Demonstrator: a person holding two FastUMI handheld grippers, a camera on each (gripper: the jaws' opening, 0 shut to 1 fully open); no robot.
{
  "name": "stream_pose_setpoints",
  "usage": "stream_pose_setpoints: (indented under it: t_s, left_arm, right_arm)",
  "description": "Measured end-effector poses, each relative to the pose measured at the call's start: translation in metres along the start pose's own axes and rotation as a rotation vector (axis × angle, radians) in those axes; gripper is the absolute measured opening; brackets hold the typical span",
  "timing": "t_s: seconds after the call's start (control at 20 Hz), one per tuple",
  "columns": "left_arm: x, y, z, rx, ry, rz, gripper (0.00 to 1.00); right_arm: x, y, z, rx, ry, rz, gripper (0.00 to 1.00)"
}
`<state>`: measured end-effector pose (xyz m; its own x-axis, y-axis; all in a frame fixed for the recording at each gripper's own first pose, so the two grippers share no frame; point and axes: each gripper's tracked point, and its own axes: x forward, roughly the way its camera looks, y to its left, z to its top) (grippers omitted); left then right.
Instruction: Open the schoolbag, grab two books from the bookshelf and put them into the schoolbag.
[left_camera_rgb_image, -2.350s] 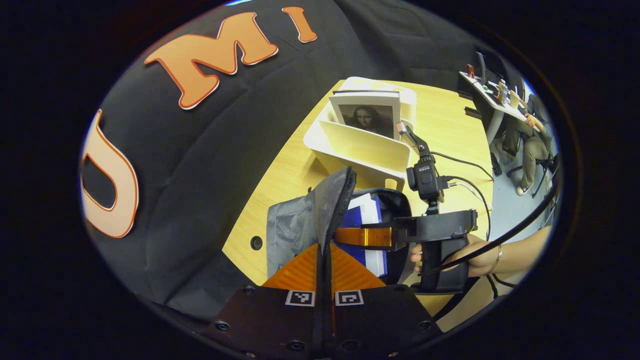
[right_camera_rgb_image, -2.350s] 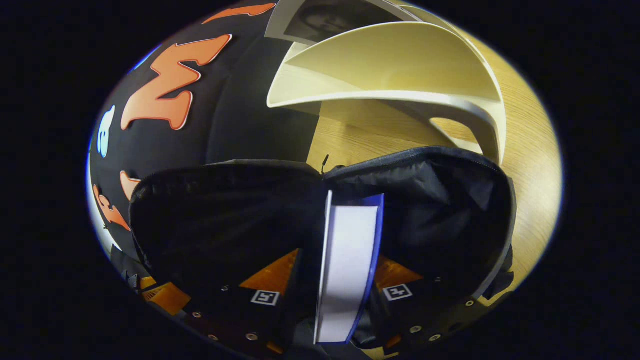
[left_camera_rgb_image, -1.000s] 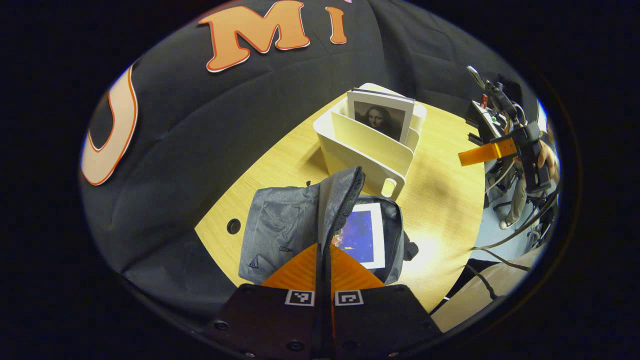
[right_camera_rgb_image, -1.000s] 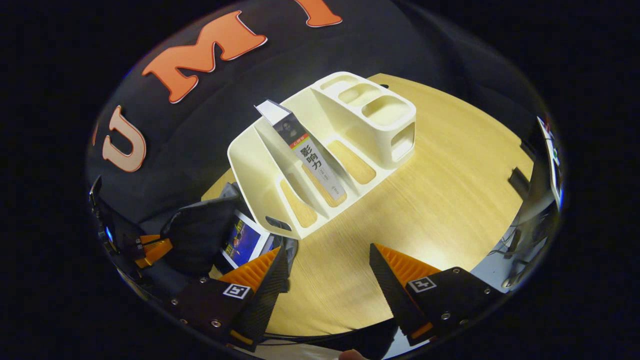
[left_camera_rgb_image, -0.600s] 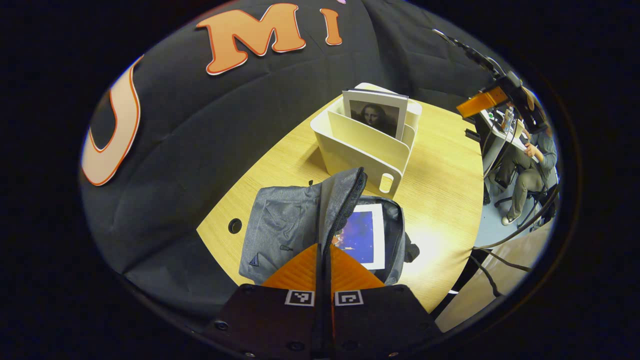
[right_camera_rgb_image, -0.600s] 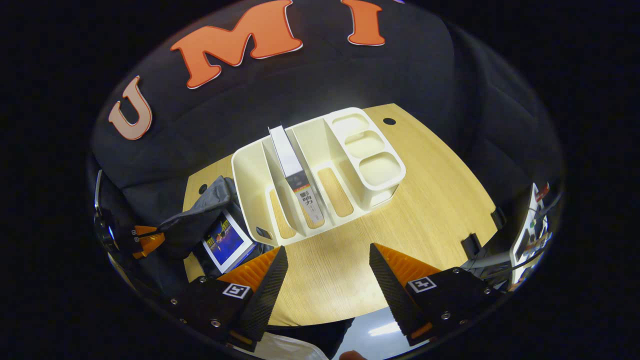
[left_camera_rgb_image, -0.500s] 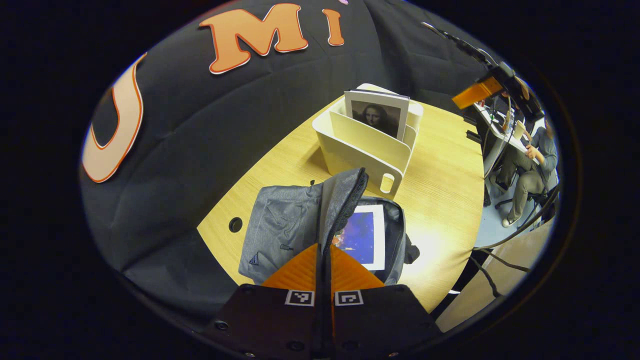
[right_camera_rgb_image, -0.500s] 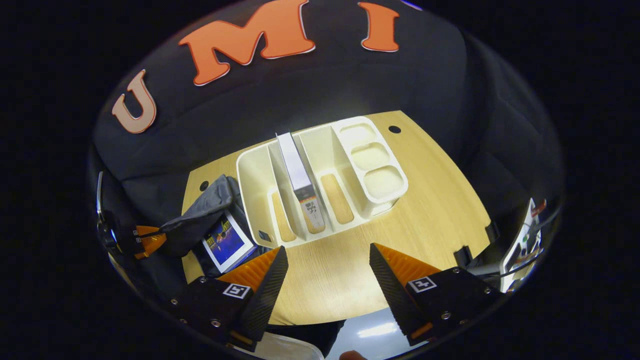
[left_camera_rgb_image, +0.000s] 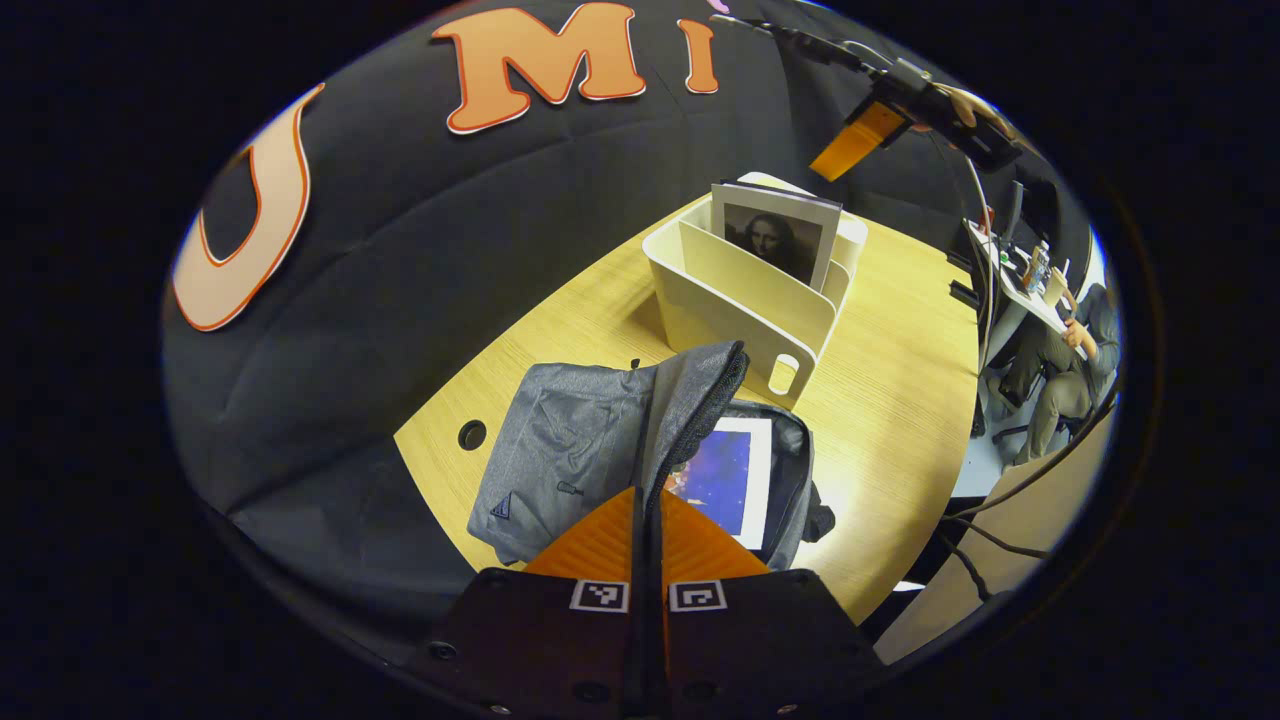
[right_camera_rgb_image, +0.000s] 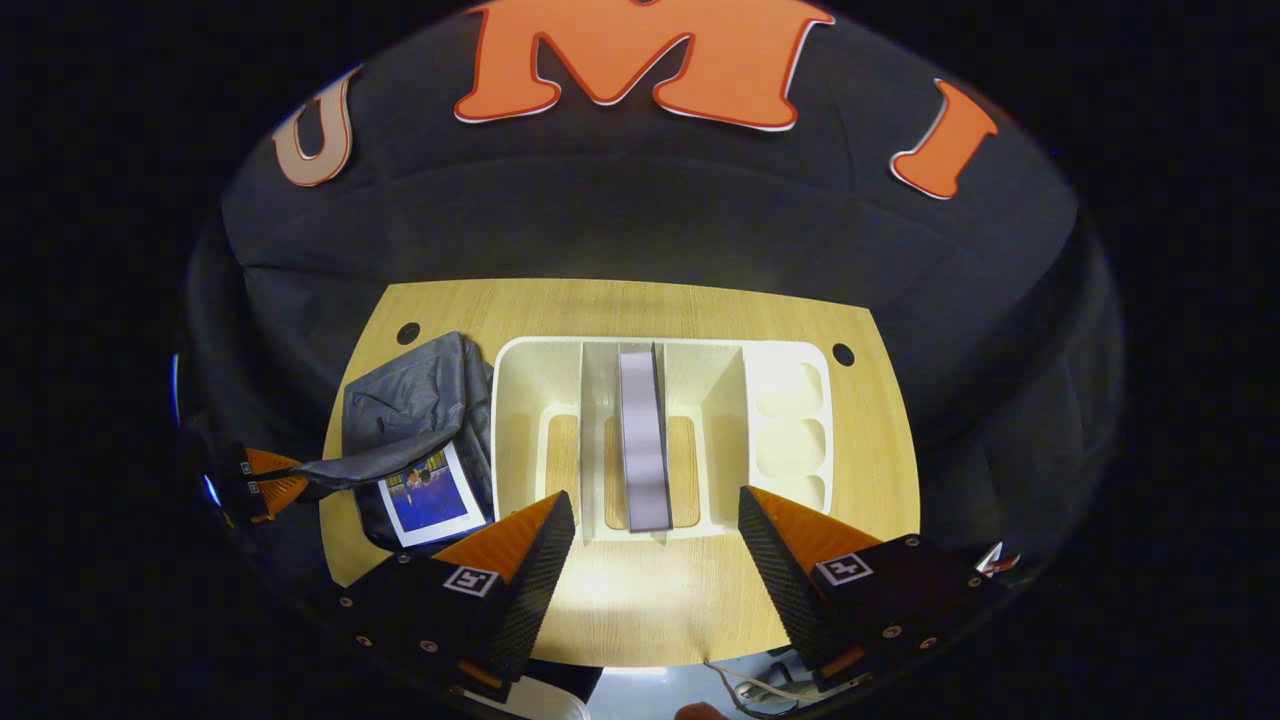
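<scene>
Left gripper view: the left tongs (left_camera_rgb_image: 645, 520), clenched on the flap (left_camera_rgb_image: 690, 395), hold the bag (left_camera_rgb_image: 560, 450) open on the worktop (left_camera_rgb_image: 900, 400); one book (left_camera_rgb_image: 725, 480) lies inside. Right gripper view: the right tongs (right_camera_rgb_image: 655, 560), released, hover above the shelf (right_camera_rgb_image: 520, 400), aligned with the second book (right_camera_rgb_image: 643, 440) upright in its middle slot. Judged step: fetching the second book; next, descend and straddle its top edge.

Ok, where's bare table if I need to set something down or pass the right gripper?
Bare table lies between the bookshelf and the near edge, and right of the bookshelf. The left side is crowded: the schoolbag sits against the bookshelf, its flap pinched by the left gripper.
</scene>
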<state>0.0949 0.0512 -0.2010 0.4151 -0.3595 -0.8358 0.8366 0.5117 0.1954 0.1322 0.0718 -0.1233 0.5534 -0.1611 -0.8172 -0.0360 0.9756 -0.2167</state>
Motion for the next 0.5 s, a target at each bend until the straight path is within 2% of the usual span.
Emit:
stream_pose_setpoints:
  t_s: [0.25, 0.5]
  left_arm:
    - [0.001, 0.001, -0.005, -0.054, 0.010, 0.006, 0.01]
    - [0.004, -0.001, -0.011, -0.087, 0.027, 0.000, 0.01]
  right_arm:
    - [0.060, -0.002, 0.015, -0.036, 0.060, -0.010, 1.00]
    - [0.102, 0.003, 0.009, -0.039, 0.135, -0.017, 1.00]
